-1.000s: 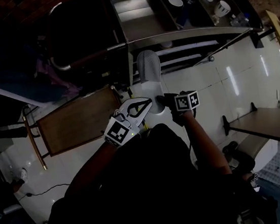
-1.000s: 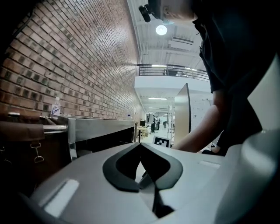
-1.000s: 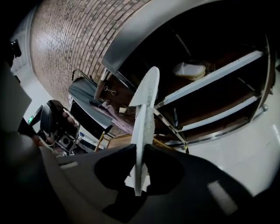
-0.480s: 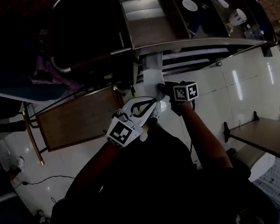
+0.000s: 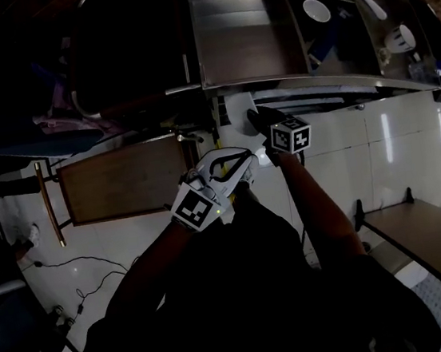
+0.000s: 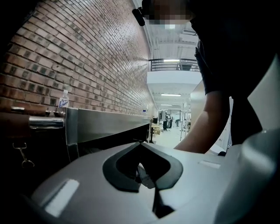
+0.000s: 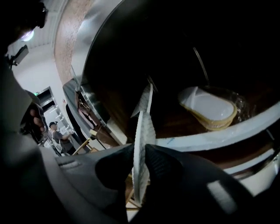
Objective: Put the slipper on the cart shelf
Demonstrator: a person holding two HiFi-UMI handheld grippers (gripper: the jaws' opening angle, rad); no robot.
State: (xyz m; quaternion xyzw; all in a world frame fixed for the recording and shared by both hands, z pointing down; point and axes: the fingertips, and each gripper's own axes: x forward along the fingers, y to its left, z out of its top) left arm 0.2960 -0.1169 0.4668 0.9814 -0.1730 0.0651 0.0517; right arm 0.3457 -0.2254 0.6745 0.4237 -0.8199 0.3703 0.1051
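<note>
My right gripper point(image 5: 255, 120) is shut on the heel end of a white slipper point(image 5: 232, 107). The slipper's toe reaches under the edge of the steel cart point(image 5: 289, 82), into its lower shelf. In the right gripper view the slipper point(image 7: 143, 131) stands edge-on between the black pads point(image 7: 164, 164) of my right gripper point(image 7: 141, 162). A second white slipper point(image 7: 208, 107) lies flat on the dark shelf beyond. My left gripper point(image 5: 242, 165) hovers just behind and left of the right one. Its jaws are together on nothing, and in its own view my left gripper point(image 6: 148, 177) faces the cart's steel rail point(image 6: 107, 124).
A low wooden table point(image 5: 121, 188) stands left of my grippers on the white tile floor. The cart top holds a bowl point(image 5: 315, 10) and cups. A brown table point(image 5: 434, 236) is at lower right. Cables point(image 5: 80, 270) trail over the floor at left. A brick wall point(image 6: 87, 65) runs behind the cart.
Both grippers have moved toward the cart. The slipper, earlier out over the floor in front of the cart, now has its toe under the shelf edge.
</note>
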